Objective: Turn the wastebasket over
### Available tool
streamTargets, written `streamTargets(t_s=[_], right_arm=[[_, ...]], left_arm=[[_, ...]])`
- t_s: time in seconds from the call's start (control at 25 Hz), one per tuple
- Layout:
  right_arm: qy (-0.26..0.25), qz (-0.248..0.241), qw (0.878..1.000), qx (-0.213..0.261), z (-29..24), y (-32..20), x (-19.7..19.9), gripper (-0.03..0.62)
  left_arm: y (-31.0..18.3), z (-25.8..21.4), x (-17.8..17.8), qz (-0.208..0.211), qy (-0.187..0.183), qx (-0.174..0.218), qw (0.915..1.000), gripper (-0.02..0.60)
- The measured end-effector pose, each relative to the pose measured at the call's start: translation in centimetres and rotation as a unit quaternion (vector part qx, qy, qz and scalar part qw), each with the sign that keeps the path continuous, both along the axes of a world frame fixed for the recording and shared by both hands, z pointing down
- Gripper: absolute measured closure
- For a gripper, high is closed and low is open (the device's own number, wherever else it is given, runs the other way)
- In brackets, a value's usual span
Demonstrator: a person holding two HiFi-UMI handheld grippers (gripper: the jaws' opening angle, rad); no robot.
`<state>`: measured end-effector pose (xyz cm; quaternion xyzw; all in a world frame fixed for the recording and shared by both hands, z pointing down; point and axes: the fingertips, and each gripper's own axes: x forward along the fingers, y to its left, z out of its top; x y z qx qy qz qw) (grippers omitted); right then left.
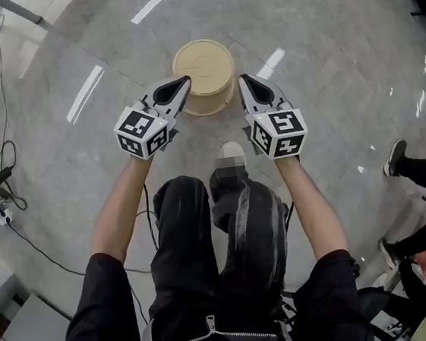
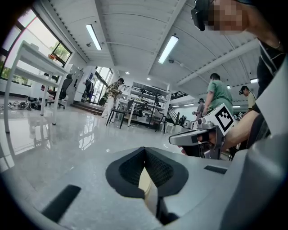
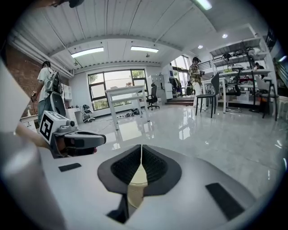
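Wastebasket (image 1: 203, 71): one; left claw (image 1: 179, 83), right claw (image 1: 247, 84).

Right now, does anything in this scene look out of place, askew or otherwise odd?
The tan wastebasket stands on the floor with a flat, closed face up instead of an opening, so it appears to be upside down. Otherwise it sits straight, with nothing spilled or damaged that I can see.
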<state>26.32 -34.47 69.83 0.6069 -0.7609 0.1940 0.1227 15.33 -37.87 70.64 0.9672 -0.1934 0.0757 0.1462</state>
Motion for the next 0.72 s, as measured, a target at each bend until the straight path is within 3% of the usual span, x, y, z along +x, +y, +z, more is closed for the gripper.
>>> streamTargets(t_s=[0.2, 0.48, 0.72], right_arm=[[0.001, -0.001, 1.000, -0.015, -8.7, 0.3, 0.6, 0.577], [-0.009, 0.006, 1.000, -0.021, -24.9, 1.6, 0.6, 0.576], [-0.012, 0.027, 0.999, -0.018, -38.0, 5.8, -3.1, 0.577]], left_arm=[[0.2, -8.8, 0.8, 0.006, -0.009, -0.003, 0.9999, 0.578], [1.4, -25.6, 1.3, 0.015, -0.005, 0.003, 0.9999, 0.578], [4.8, -39.5, -1.2, 0.024, 0.000, 0.010, 0.9997, 0.578]])
